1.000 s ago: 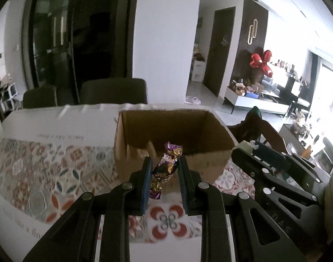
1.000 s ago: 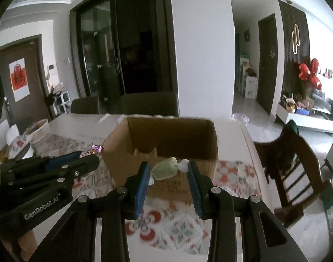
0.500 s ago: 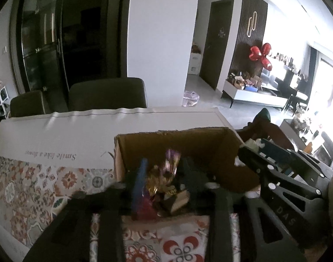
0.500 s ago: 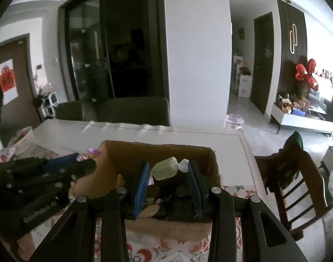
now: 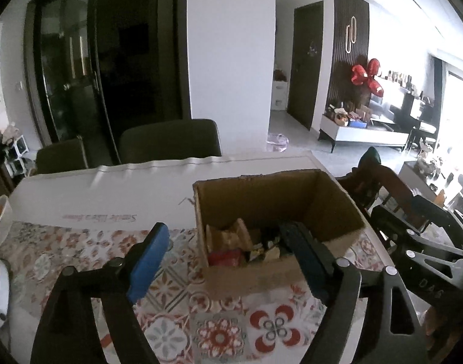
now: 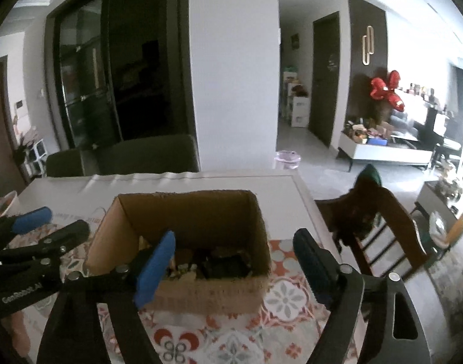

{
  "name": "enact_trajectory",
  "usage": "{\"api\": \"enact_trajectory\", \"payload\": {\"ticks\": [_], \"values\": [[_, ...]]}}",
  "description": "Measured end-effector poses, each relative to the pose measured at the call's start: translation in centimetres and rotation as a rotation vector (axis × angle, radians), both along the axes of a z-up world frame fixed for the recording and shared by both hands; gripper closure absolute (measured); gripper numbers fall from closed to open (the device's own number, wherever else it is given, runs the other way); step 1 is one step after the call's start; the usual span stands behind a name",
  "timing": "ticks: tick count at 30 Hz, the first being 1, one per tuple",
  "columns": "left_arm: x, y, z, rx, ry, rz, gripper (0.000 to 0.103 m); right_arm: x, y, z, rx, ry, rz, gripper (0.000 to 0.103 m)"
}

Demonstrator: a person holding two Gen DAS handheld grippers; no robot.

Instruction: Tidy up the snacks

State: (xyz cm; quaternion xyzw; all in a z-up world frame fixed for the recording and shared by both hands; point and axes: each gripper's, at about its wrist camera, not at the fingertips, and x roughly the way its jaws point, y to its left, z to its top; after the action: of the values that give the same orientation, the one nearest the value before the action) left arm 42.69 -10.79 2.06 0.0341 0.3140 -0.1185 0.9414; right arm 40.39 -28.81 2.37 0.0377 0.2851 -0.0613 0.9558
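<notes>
Both the left gripper (image 5: 228, 261) and right gripper (image 6: 234, 261) hang spread and empty above the open brown cardboard box (image 6: 182, 236), where small crinkly wrapped snacks (image 5: 246, 248), likely light and best pinched mid-body, lie heaped, with thin walls close and bare patterned tablecloth (image 5: 79, 251) alongside.

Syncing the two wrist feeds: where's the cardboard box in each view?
Left wrist: the cardboard box sits right of centre on the patterned tablecloth, with one finger of the open left hand-held gripper in front of it.
Right wrist: the box sits just left of centre, behind the open right hand-held gripper.
Shared landmark: the red balloon decoration at the far right wall.
</notes>
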Motion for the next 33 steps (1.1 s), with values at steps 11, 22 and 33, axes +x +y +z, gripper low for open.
{"api": "enact_trajectory", "payload": {"ticks": [11, 22, 33], "values": [[-11.0, 1.8, 2.6, -0.008, -0.088, 0.045, 0.008, -10.3, 1.3, 3.1, 0.0, -0.073, 0.009, 0.008], [-20.8, 2.3, 4.0, 0.028, -0.132, 0.07, 0.003, -19.5, 1.9, 4.2, -0.024, -0.096, 0.02, 0.008], [-28.5, 2.7, 4.8, 0.023, -0.162, 0.071, 0.0, -26.4, 2.0, 4.2, -0.026, -0.099, 0.031, 0.008]]}}
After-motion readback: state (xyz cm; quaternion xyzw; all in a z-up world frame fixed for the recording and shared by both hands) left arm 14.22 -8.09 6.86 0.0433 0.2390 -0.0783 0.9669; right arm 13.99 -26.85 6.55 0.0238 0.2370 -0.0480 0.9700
